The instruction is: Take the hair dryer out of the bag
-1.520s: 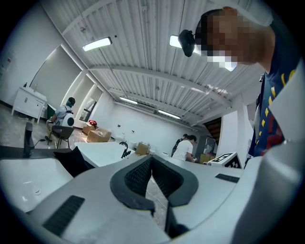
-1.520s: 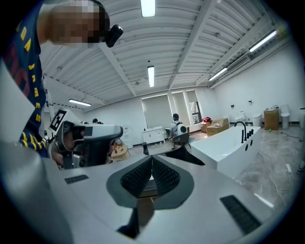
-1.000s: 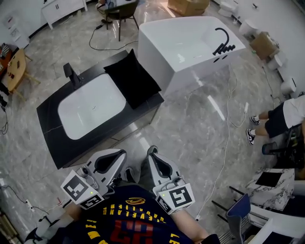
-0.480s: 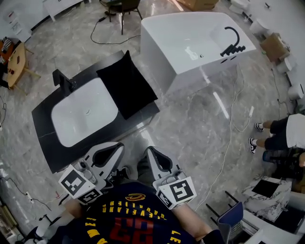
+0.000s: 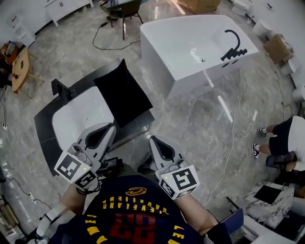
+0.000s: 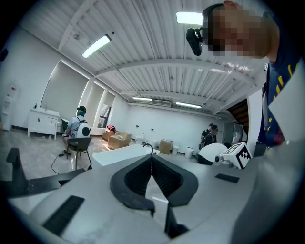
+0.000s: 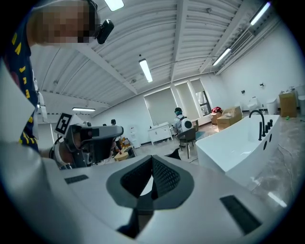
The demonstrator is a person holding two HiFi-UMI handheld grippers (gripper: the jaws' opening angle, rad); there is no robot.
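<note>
Glossy marble-look floor (image 5: 190,126), smooth glossy white bathtub (image 5: 188,78), matt black cloth bag (image 5: 123,93), dark stone-look counter (image 5: 44,136)

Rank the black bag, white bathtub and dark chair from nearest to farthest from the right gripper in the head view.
1. The black bag, on the vanity counter, up-left of the right gripper.
2. The white bathtub, up and right.
3. The dark chair, at the top edge, beyond both.

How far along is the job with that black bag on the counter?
Done: nothing; the black bag lies on the sink counter, no dryer visible. In hand: nothing; left gripper and right gripper are shut and empty, short of the bag. Left: reach the bag, take the dryer out.
</note>
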